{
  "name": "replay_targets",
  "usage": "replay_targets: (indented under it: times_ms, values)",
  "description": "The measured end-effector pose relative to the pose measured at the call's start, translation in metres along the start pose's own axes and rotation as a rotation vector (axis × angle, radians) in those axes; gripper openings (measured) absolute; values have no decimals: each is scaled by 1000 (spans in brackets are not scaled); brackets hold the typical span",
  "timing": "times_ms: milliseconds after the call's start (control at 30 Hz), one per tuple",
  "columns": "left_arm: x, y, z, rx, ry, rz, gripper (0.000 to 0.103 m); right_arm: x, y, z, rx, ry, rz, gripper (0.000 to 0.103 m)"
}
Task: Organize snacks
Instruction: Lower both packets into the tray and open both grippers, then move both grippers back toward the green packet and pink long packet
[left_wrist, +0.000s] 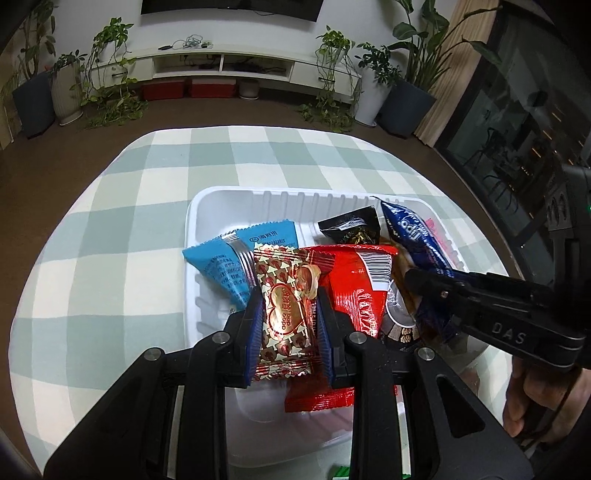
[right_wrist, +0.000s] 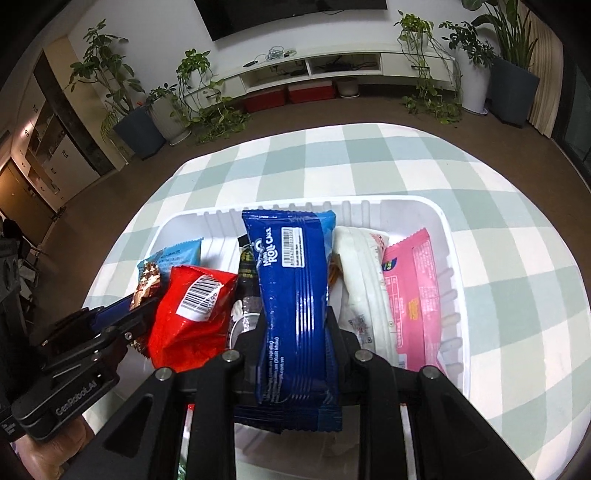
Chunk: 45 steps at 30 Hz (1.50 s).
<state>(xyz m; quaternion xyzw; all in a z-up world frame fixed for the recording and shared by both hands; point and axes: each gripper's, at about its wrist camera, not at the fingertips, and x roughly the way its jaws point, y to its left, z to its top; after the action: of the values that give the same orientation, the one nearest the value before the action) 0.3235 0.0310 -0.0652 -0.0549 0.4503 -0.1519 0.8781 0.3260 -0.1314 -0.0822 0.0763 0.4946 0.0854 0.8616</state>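
Observation:
A white plastic tray (left_wrist: 207, 206) (right_wrist: 448, 236) on the checked tablecloth holds several snack packets. My left gripper (left_wrist: 289, 291) is shut on a red-and-gold candy packet (left_wrist: 286, 314) over the tray's near left part. My right gripper (right_wrist: 295, 314) is shut on a dark blue roll cake packet (right_wrist: 291, 295) (left_wrist: 421, 243) over the tray's middle. In the tray lie a light blue packet (left_wrist: 229, 258) (right_wrist: 177, 254), a red packet (left_wrist: 351, 291) (right_wrist: 192, 317), a black packet (left_wrist: 351, 225), a white packet (right_wrist: 362, 280) and a pink packet (right_wrist: 410, 295).
The table has a green-and-white checked cloth (left_wrist: 122, 221) (right_wrist: 388, 162). The right gripper's body (left_wrist: 509, 317) crosses the left wrist view; the left gripper's body (right_wrist: 81, 354) shows in the right wrist view. Potted plants (left_wrist: 107, 74) and a TV bench (left_wrist: 221, 62) stand beyond.

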Motion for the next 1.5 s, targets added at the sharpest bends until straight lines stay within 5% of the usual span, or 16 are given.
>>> replay_targets:
  times_ms: [367,667,967,1167,1500]
  values:
    - [4,-1,-8,16,-8,10,24,15,1,-7,-30,-2,-27,27]
    - [-8,-6,-9,42,-11,41,32,-6,4,-2,-14,-37,-21,39]
    - [-44,-6,-13,37,-67,66,66,-51,14,-2,-48,-111,-10,45]
    - [-85,-9,-38,43,-95,56,97,-103,1,-19,-30,-179,63,70]
    - [-117,-54,-119,175,-43,86,103,-182,-50,-126,82,-269,172,87]
